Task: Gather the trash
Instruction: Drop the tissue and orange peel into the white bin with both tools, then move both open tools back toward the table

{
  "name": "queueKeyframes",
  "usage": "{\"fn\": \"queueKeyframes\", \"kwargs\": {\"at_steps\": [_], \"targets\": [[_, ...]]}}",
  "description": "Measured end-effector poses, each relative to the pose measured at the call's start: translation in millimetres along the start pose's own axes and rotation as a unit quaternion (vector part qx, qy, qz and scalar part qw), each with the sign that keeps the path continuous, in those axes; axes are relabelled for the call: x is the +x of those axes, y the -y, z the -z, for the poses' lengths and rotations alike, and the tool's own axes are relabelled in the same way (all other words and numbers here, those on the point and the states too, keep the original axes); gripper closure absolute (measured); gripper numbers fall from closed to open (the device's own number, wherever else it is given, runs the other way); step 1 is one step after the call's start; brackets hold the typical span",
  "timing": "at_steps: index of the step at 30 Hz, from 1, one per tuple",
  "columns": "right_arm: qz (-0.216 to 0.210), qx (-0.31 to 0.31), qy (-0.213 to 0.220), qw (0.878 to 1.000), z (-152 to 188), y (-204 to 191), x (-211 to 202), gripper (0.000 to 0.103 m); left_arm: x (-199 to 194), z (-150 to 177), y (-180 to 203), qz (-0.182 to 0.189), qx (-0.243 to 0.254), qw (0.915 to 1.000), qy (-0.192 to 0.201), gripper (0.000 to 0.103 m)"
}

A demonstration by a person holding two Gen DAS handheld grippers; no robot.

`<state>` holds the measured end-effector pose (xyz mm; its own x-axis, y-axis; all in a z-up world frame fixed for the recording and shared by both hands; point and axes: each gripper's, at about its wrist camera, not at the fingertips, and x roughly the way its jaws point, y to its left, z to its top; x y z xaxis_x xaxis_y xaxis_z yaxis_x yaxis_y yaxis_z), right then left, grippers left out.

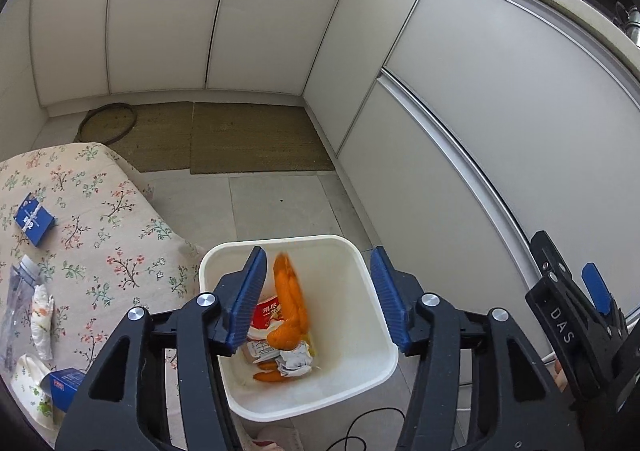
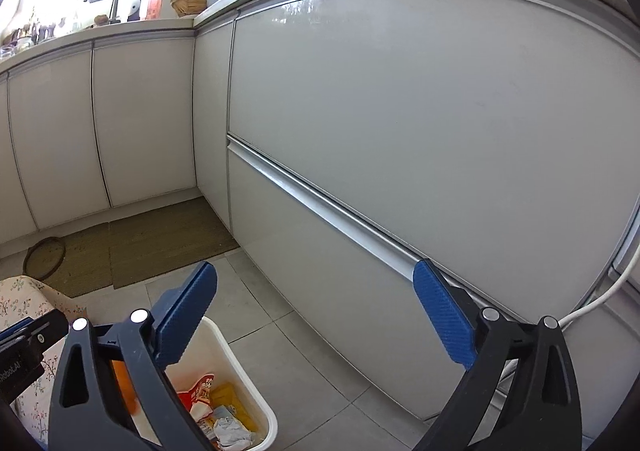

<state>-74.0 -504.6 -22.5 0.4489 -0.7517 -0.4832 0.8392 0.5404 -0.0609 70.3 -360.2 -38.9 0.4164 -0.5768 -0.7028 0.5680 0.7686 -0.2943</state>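
Observation:
A white bin (image 1: pixel 360 251) stands on the floor beside the table and shows in the right wrist view (image 2: pixel 260 403) too. My left gripper (image 1: pixel 318 299) is open right above it. An orange peel (image 1: pixel 290 303), blurred, is in the air between the fingers over the bin. The bin holds a red-and-white wrapper (image 1: pixel 266 317), crumpled paper (image 1: pixel 296 361) and more orange bits. My right gripper (image 2: pixel 316 315) is open and empty, to the right of the bin, facing the cabinets. Trash still lies on the table: a blue box (image 1: pixel 34 219), a clear plastic bag (image 1: pixel 18 307), a crumpled tissue (image 1: pixel 42 325).
The table with a floral cloth (image 1: pixel 100 231) is left of the bin. White cabinet fronts (image 2: pixel 400 111) rise close on the right and ahead. Brown mats (image 1: pixel 248 139) and a dark ring (image 1: pixel 108 123) lie on the grey tile floor. A white cable (image 2: pixel 600 299) hangs at right.

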Motion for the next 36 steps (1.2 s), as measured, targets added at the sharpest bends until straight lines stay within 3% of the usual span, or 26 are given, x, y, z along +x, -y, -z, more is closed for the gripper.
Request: {"fn": "queueKeyframes", "kwargs": {"at_steps": [2, 7, 12, 23, 36], "targets": [[0.001, 0.003, 0.003, 1.000, 2.0, 1.8, -3.4, 0.007, -1.6, 0.2, 4.6, -0.010, 0.004, 0.9999, 0.004, 0.046], [-0.004, 0.000, 0.012, 1.000, 3.8, -3.2, -11.3, 0.007, -13.3, 5.0, 0.9, -0.073, 0.019, 0.9967, 0.028, 0.019], [-0.024, -0.012, 0.023, 0.999, 8.3, -20.5, -25.9, 0.007, -29.9, 9.5, -11.5, -0.142, 0.029, 0.9876, 0.061, 0.009], [-0.064, -0.071, 0.039, 0.995, 18.5, -84.5, -52.6, 0.007, -64.9, 12.9, -58.8, -0.193, 0.025, 0.9771, 0.085, 0.007], [-0.118, -0.140, 0.048, 0.982, 37.5, -173.1, -89.1, 0.007, -94.1, 20.9, -143.0, -0.248, -0.002, 0.9667, 0.065, 0.007]]}}
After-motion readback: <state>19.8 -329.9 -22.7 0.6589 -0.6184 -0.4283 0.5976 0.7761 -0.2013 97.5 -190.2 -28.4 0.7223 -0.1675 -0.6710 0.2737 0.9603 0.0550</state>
